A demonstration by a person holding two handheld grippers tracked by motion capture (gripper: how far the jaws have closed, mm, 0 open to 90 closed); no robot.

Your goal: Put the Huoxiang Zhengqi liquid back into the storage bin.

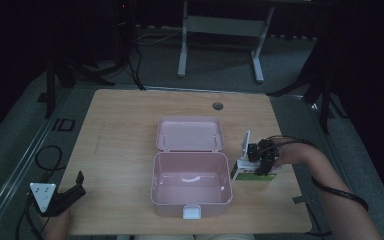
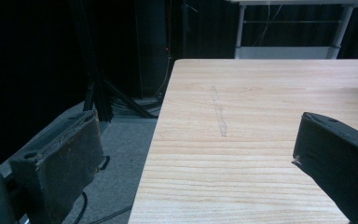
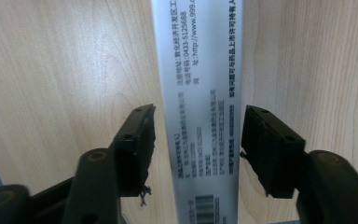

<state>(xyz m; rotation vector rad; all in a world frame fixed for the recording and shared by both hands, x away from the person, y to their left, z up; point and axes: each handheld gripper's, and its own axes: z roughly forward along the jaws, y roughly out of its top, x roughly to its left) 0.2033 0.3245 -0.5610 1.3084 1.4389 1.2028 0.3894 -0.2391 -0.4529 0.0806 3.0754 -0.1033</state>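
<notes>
Right gripper straddles a white-and-green printed cardboard box beside the open pink plastic case — jaws not quite touching; centre them squarely before squeezing.

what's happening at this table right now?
A person works at a wooden table with a gripper in each hand. The right gripper is down over a small white-and-green box lying just right of an open pink case; its jaws straddle the box, with a thin gap visible on the left side, so no firm grip yet. The case looks empty, its lid laid back. The left gripper rests open at the table's near left corner, holding nothing.
</notes>
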